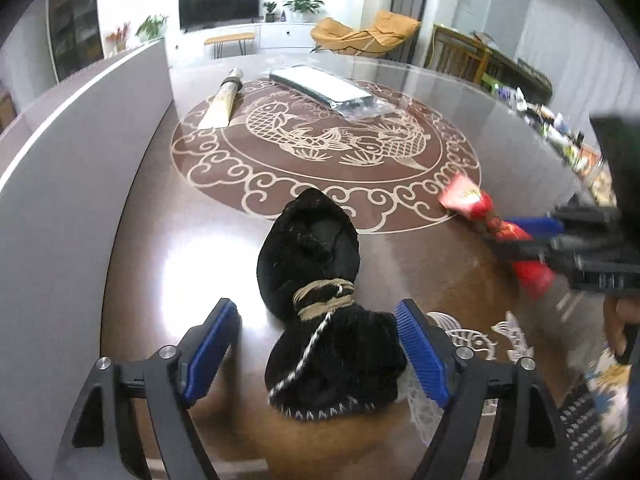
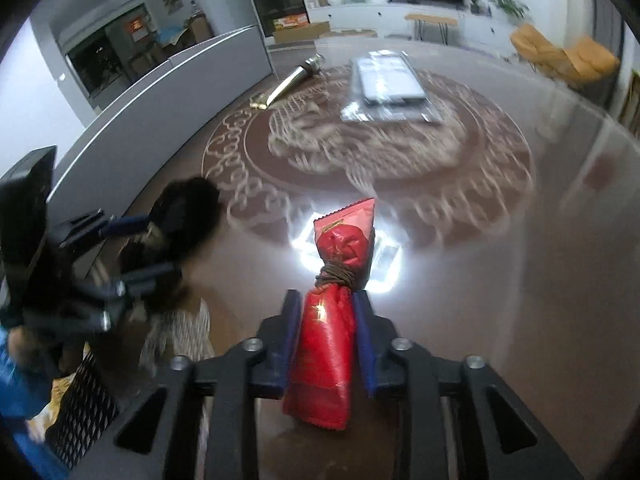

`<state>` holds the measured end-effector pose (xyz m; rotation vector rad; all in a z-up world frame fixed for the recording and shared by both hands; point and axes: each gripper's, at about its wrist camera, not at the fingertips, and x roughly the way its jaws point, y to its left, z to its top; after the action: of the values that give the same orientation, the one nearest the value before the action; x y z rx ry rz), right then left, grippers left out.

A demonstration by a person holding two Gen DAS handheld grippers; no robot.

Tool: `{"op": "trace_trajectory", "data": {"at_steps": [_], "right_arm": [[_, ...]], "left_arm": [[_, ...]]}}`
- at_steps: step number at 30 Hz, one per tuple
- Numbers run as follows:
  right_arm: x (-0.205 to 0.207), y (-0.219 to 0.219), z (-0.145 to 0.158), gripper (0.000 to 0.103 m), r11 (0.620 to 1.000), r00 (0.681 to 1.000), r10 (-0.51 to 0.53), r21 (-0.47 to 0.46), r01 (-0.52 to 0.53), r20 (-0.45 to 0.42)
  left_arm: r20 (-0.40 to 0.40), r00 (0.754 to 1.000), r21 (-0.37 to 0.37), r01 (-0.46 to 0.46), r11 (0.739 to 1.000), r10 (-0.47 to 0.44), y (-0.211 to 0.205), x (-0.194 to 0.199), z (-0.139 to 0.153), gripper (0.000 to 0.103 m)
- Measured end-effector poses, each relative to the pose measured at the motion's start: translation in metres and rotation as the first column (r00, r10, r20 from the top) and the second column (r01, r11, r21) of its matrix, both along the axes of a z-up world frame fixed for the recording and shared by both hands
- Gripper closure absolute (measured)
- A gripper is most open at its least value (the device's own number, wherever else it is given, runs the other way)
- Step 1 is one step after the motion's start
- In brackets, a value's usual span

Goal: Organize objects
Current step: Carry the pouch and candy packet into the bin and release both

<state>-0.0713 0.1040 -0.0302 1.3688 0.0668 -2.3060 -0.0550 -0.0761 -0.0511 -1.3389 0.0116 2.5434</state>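
The left gripper stands with jaws parted (neither pad pressing anything), while the right gripper has its fingers closed together.

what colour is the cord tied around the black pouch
Tan cord, wound around the black pouch; clearest in the left wrist view.

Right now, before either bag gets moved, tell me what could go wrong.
1. The left gripper stands open around the black pouch; only one pad seems to touch it, so closing may catch loose fabric or its cord.
2. The right gripper pinches the red bag below its tied neck; the glossy wrapper could slip.
3. Both grippers work close together and may collide.
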Motion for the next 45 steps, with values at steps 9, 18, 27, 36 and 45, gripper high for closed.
{"op": "trace_trajectory", "data": {"at_steps": [9, 18, 27, 36, 45], "right_arm": [[0.000, -0.022, 0.000, 0.061, 0.991, 0.999, 0.048, 0.123, -0.049, 0.012], [0.023, -0.008, 0.038, 0.083, 0.998, 0.998, -0.054, 0.027, 0.055, -0.015], [0.013, -0.106, 0.152, 0.083, 0.964, 0.988, 0.075, -0.245, -0.107, -0.135], [-0.022, -0.312, 0.152, 0.051, 0.902, 0.947, 0.310, -0.287, -0.322, -0.086], [-0.005, -0.269, 0.117, 0.004, 0.961, 0.958, 0.212, -0.139, -0.241, -0.193]], "left_arm": [[0.012, 1.000, -0.121, 0.026, 0.992, -0.025, 0.020, -0.015, -0.005, 0.037], [-0.080, 0.996, 0.132, -0.023, 0.991, 0.034, -0.005, 0.020, 0.041, 0.070], [-0.241, 0.935, 0.208, -0.212, 0.955, 0.260, -0.152, 0.067, 0.156, 0.070], [0.004, 0.827, -0.147, -0.556, 0.818, 0.563, -0.291, 0.042, 0.103, 0.025], [-0.048, 0.764, -0.044, -0.645, 0.763, 0.643, -0.297, 0.078, 0.095, 0.024]]}}
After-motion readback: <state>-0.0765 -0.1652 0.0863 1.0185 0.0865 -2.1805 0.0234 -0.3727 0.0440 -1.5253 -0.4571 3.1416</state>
